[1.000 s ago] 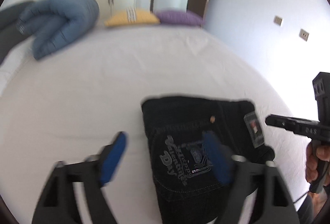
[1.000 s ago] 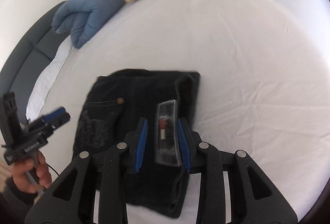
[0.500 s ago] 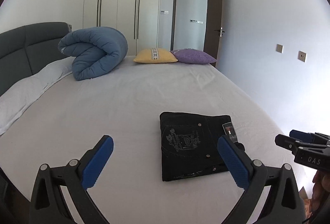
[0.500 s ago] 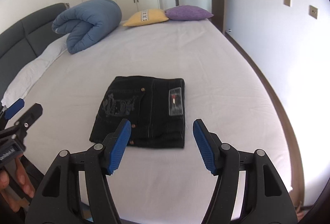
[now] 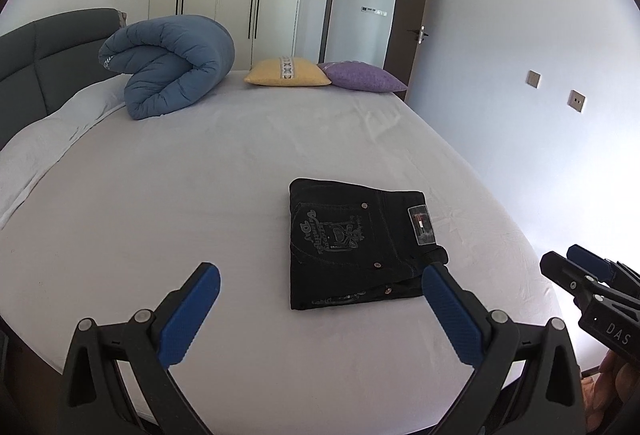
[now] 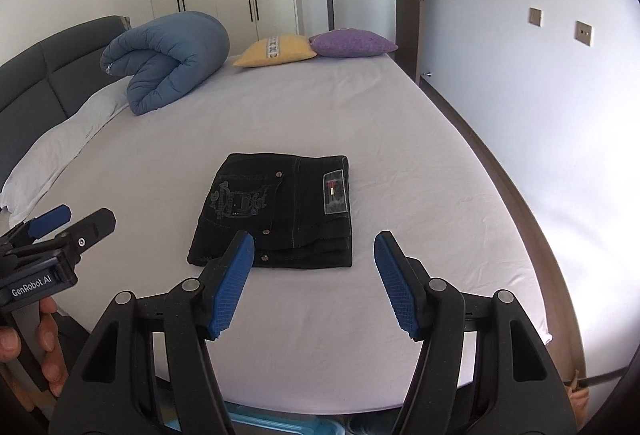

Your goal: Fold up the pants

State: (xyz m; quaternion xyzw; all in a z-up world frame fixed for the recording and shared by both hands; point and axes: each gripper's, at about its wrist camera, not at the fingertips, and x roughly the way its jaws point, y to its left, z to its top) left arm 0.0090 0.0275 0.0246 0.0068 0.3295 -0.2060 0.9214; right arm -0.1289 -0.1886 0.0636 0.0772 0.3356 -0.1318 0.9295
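Black jeans [image 5: 360,243] lie folded into a compact rectangle on the white bed [image 5: 200,195], back pocket print and waist label facing up. In the right wrist view the jeans [image 6: 276,211] show as the same flat stack. My left gripper [image 5: 320,275] hovers above and short of the near edge of the jeans, open wide with nothing between its blue pads. My right gripper [image 6: 314,241] is also open and empty, held back above the same edge. Each gripper appears at the side of the other's view, the right [image 5: 576,267] and the left [image 6: 68,219], with a hand on the handle.
A rolled blue duvet [image 5: 172,71] lies at the far left by the grey headboard [image 5: 48,55]. A yellow cushion [image 5: 288,73] and a purple cushion [image 5: 362,77] sit at the far edge. A white pillow [image 5: 52,131] lies along the left. The wall runs close along the right.
Both grippers have drawn back and up from the jeans. The right gripper's jaws, narrow around the waist label a second ago, have spread wide. The folded jeans stayed in place.
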